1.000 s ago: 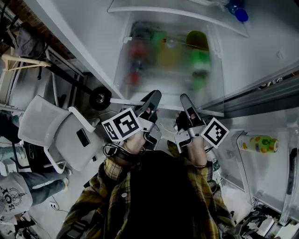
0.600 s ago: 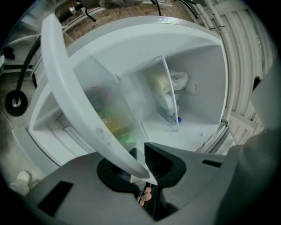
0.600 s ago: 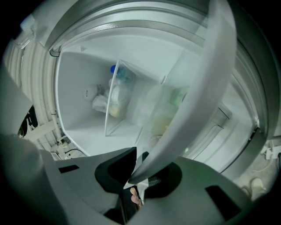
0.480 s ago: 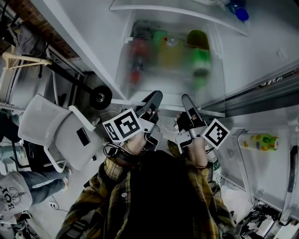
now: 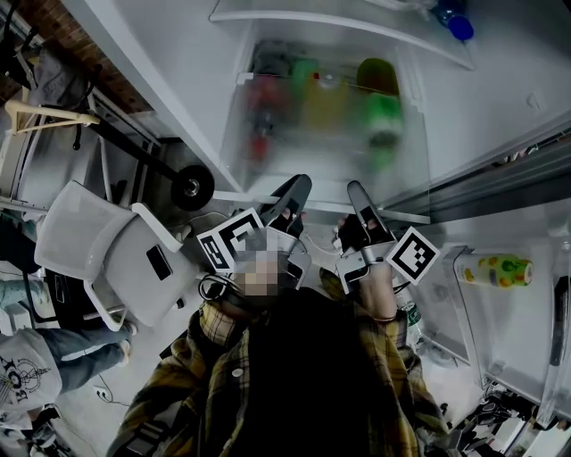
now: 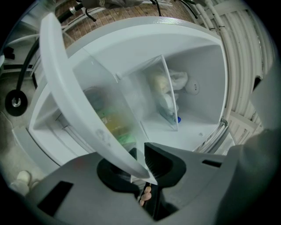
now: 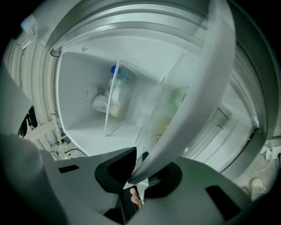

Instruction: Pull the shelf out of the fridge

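Note:
The fridge shelf (image 5: 321,134) is a frosted glass pane with a white front trim (image 5: 259,195), seen from above in the head view. My left gripper (image 5: 296,185) is shut on the trim left of its middle. The right gripper (image 5: 355,190) is shut on the trim a hand's width to the right. In the left gripper view the white trim (image 6: 74,92) runs down into my left gripper (image 6: 142,169), pinched between the dark pads. In the right gripper view the trim (image 7: 197,101) ends inside my right gripper (image 7: 136,173) the same way.
Under the glass lie a green bottle (image 5: 379,107), a red item (image 5: 259,116) and something yellow. The open fridge door at right holds a yellow-green can (image 5: 495,272). A white chair (image 5: 107,254) and a black wheel (image 5: 189,187) stand at left. A higher shelf carries a blue-capped bottle (image 5: 459,27).

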`<state>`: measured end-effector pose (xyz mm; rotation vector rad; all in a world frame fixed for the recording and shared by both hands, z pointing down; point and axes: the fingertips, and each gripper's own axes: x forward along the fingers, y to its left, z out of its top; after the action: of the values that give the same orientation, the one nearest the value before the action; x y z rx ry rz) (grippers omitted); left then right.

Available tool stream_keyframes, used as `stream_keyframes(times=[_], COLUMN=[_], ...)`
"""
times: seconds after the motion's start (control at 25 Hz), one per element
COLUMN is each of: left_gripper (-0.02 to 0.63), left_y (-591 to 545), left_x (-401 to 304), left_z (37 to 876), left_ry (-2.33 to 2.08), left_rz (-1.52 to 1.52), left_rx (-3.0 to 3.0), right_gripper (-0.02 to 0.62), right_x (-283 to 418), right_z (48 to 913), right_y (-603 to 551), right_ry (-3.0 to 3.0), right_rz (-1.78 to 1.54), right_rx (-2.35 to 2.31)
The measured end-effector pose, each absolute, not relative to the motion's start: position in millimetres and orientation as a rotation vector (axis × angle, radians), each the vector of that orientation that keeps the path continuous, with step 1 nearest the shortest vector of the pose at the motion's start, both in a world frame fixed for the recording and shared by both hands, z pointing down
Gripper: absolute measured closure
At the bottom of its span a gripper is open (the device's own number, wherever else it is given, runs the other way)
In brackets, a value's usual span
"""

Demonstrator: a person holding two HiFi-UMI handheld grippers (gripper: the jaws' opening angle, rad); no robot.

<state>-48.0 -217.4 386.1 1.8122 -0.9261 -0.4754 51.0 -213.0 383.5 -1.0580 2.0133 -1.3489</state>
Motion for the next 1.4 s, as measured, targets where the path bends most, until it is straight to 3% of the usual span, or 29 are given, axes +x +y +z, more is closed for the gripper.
stream_keyframes(times=[1.4], left_gripper=[0.540], left_y=[-216.1], left_x=[-47.9], left_z=[386.5], left_ry=[-0.923], left_rz=[-0.474], left_rx=[1.809], right_gripper=[0.537], right_x=[52.1], right_z=[385.3], right_y=[-211.5], right_ry=[1.993], right_rz=[-1.373], right_rx=[-1.061])
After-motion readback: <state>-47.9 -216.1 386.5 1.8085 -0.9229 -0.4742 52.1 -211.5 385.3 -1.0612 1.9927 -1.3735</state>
